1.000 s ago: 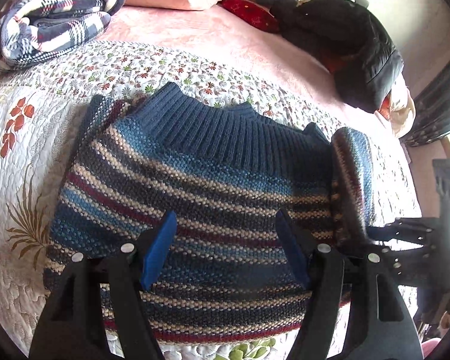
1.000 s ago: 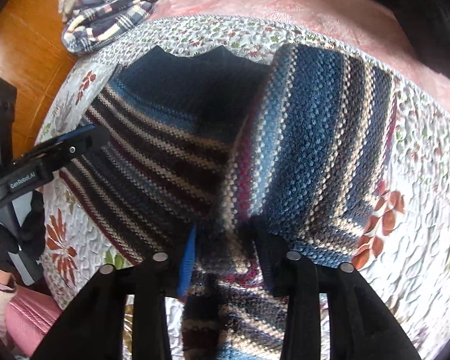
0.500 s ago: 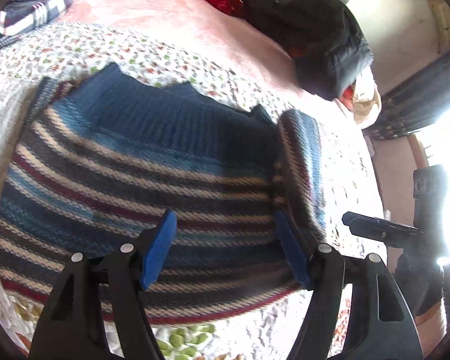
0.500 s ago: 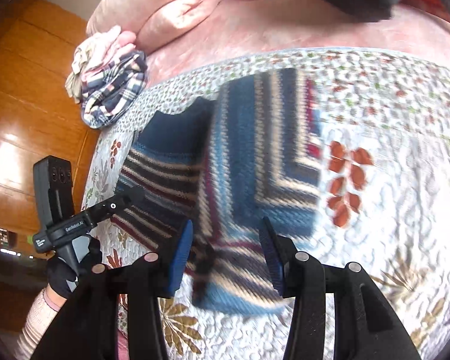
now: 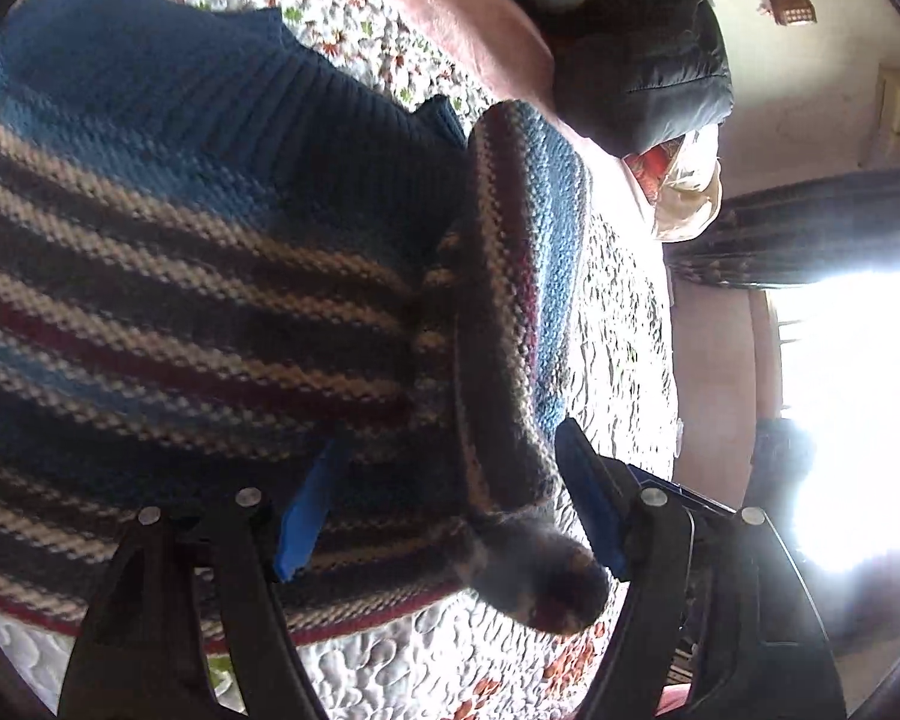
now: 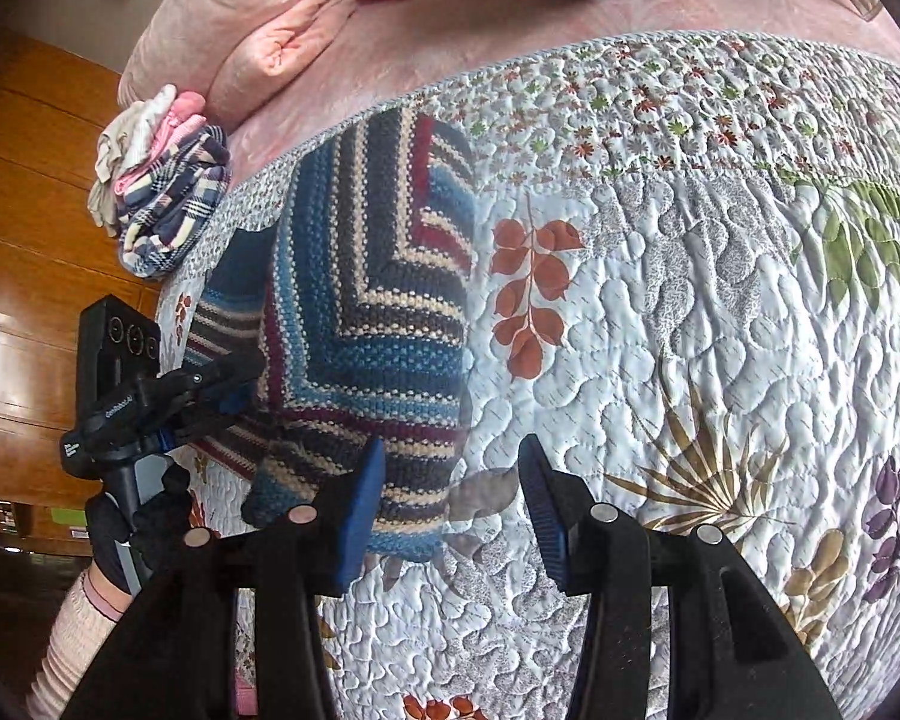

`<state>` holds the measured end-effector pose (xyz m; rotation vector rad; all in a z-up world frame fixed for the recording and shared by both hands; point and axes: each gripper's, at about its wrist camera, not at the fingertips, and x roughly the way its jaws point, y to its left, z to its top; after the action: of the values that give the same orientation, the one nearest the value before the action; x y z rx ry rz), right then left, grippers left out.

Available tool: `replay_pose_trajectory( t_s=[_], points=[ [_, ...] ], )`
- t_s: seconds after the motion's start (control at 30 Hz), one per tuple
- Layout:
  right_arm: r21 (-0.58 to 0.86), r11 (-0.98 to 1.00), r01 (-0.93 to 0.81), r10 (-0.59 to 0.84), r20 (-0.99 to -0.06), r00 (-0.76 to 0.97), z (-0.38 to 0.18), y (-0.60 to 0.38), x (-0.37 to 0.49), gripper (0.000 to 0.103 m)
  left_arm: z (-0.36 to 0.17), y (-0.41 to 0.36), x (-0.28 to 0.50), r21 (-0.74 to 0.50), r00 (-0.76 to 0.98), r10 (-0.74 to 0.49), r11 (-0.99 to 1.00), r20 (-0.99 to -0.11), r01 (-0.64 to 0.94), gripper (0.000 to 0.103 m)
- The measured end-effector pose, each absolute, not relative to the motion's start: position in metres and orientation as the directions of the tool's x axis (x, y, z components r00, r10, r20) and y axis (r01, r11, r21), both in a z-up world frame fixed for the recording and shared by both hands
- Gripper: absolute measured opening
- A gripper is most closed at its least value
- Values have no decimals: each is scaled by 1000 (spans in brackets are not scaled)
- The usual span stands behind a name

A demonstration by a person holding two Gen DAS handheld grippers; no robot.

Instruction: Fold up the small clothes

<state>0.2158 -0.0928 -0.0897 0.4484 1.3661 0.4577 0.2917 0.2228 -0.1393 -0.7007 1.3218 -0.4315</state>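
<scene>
Striped sweater (image 6: 366, 324): on the bed quilt (image 6: 720, 312), centre-left of frame, sleeve now folded across its body. My right gripper (image 6: 450, 510): fingers released a moment ago, empty, backed away. Left gripper (image 5: 450, 498): fingers spread, straddling the sleeve cuff (image 5: 540, 582), moved in since. Next fold pending.

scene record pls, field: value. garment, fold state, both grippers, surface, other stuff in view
garment: striped knit sweater, lying on the bed
fold state: one sleeve folded in over the body; ribbed blue collar lies flat
left gripper: open, low over the sleeve's cuff end, fingers astride it
right gripper: open, holding nothing, at the sweater's edge
surface: quilted floral bedspread
other: folded plaid clothes pile, pink pillow, dark jacket
</scene>
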Motion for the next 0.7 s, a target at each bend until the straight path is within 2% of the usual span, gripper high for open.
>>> replay_pose_trajectory(
  t_s=[0.4, 0.7],
  points=[
    [533, 843, -71, 538, -832, 133, -91, -87, 216, 47, -135, 187, 282, -688, 120, -679, 722, -725, -72, 71],
    [518, 850, -97, 527, -841, 127, -92, -82, 216, 47, -150, 167, 317, -691, 133, -678, 710, -723, -137, 71]
  ],
)
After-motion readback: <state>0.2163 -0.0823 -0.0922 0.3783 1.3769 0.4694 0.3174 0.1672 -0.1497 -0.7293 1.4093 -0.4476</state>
